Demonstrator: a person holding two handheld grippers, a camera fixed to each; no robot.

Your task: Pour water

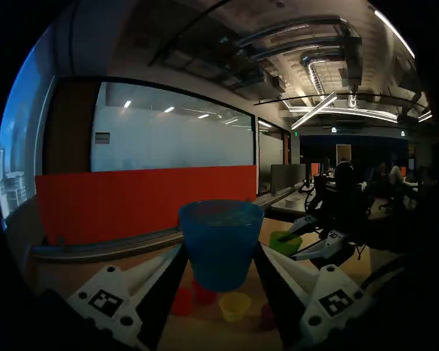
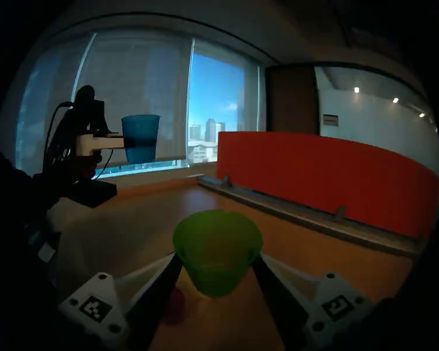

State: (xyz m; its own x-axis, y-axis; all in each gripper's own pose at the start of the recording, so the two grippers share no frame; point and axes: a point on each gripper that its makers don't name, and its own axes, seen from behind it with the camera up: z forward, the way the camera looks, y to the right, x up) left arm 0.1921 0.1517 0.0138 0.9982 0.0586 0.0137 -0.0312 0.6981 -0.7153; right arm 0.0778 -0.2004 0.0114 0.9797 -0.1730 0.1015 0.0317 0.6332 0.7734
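- Well, the left gripper (image 1: 220, 253) clasps an upright blue cup (image 1: 221, 234).
- The right gripper (image 2: 216, 258) clamps a green cup (image 2: 218, 240); from it, the blue cup hangs at ten o'clock.

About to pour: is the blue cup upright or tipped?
Upright: the blue cup shows its rim level on top in both views.

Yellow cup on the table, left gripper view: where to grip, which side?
Take the yellow cup across its side wall, just under the rim, coming in level from the near side. It stands upright, mouth up, and tapers downward, so a high hold should slip less. A red cup stands close to its left; avoid that side.
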